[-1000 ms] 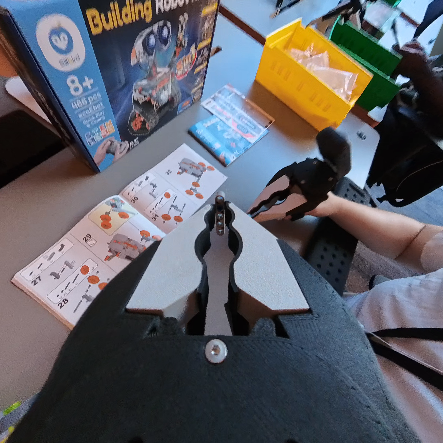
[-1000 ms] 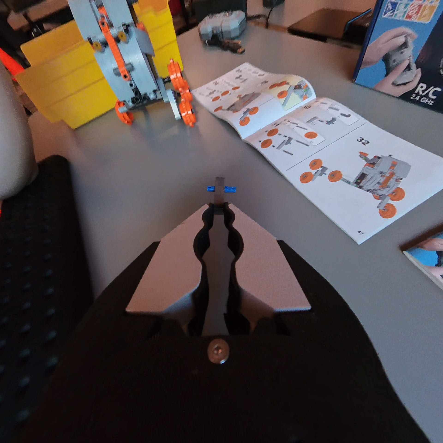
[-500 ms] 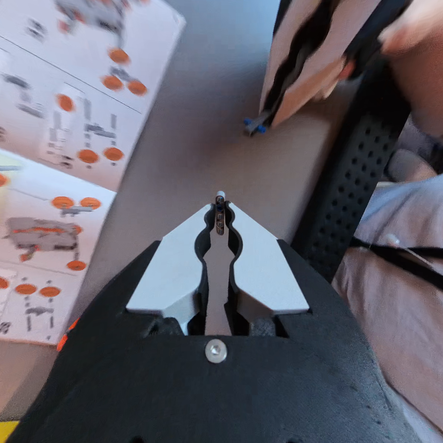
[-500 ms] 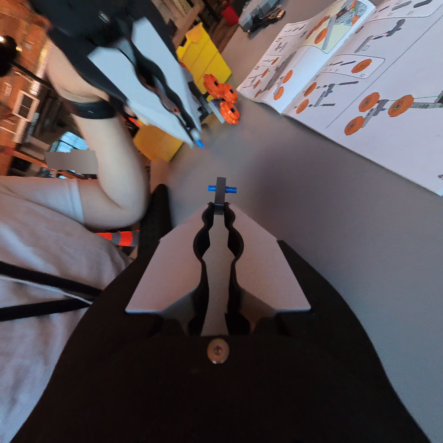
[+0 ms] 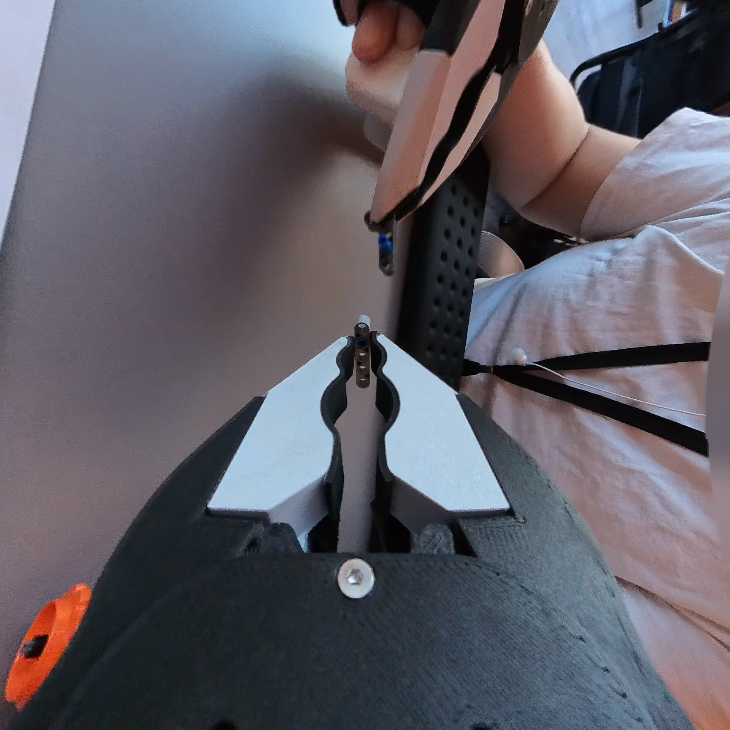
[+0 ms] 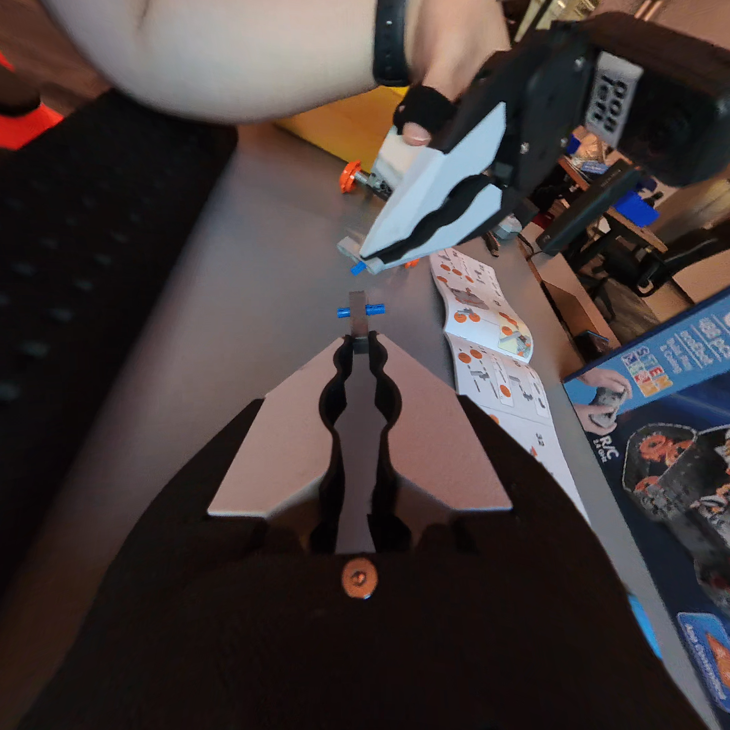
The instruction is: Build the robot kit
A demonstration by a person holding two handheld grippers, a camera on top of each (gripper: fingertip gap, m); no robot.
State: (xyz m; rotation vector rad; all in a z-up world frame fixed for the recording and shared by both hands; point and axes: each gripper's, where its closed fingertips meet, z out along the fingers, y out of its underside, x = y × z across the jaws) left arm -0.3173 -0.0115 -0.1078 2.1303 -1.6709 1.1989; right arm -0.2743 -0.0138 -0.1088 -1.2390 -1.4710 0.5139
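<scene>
The left claw (image 5: 361, 339) is closed on a small holed beam (image 5: 362, 365) carrying a blue pin, and the right claw (image 6: 358, 337) is clamped on a grey beam (image 6: 358, 316) with a blue pin (image 6: 360, 310) through it. Both parts hang above the grey desk (image 6: 253, 316), tips near but not touching, unjoined.

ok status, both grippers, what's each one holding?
Left gripper shut on dark holed beam. Right gripper shut on grey beam carrying blue pin. Tips close, parts apart, above grey table.

Grey bench (image 6: 253, 300) across mid-frame, warmly lit; black perforated chair (image 5: 442, 284) at its edge; wooden desks (image 6: 628, 221) blurred at upper right.
</scene>
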